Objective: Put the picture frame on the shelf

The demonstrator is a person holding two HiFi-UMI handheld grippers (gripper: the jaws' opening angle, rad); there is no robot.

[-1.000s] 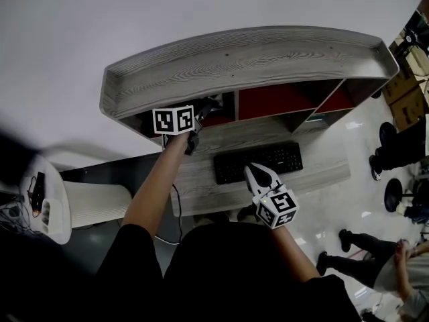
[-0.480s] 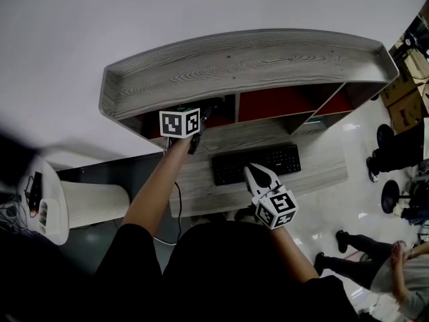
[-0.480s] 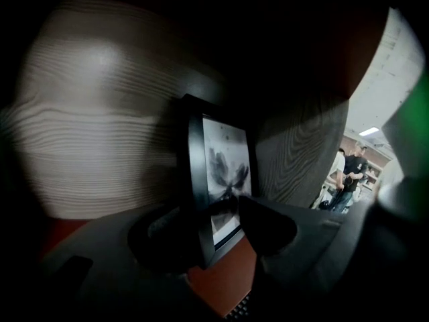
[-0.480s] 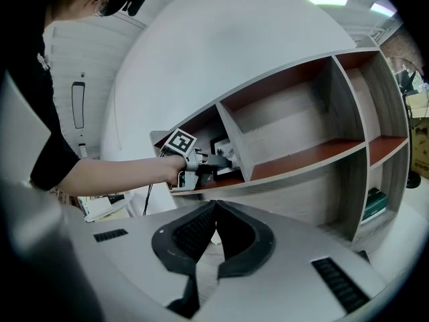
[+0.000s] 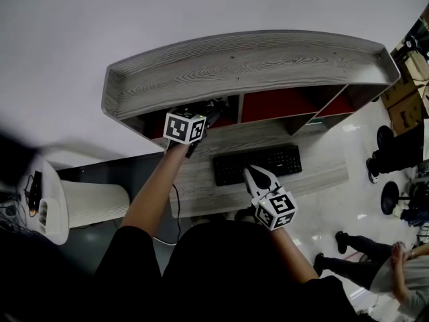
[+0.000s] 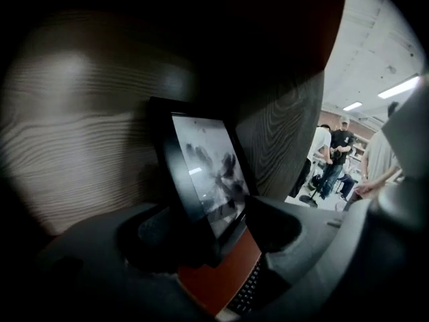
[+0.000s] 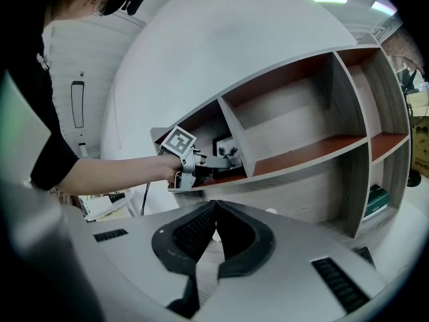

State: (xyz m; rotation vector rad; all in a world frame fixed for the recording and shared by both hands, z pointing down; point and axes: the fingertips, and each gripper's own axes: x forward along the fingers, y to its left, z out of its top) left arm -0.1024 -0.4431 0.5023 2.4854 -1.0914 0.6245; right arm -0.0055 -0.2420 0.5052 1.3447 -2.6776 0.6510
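left gripper (image 5: 204, 115) jaws just opening wide, loose around black-rimmed picture frame (image 6: 208, 173) on grey wooden shelf (image 5: 255, 62); may topple it if drawn back crooked.

left gripper (image 6: 214, 228): rolled since earlier, jaws just opened wider | picture frame (image 6: 208, 173): between the jaws

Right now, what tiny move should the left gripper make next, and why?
Probably slide the left gripper straight back out. The picture frame already stands on the shelf, and the jaws, which have just been opening, are apart either side of it; a straight pull shouldn't knock it.
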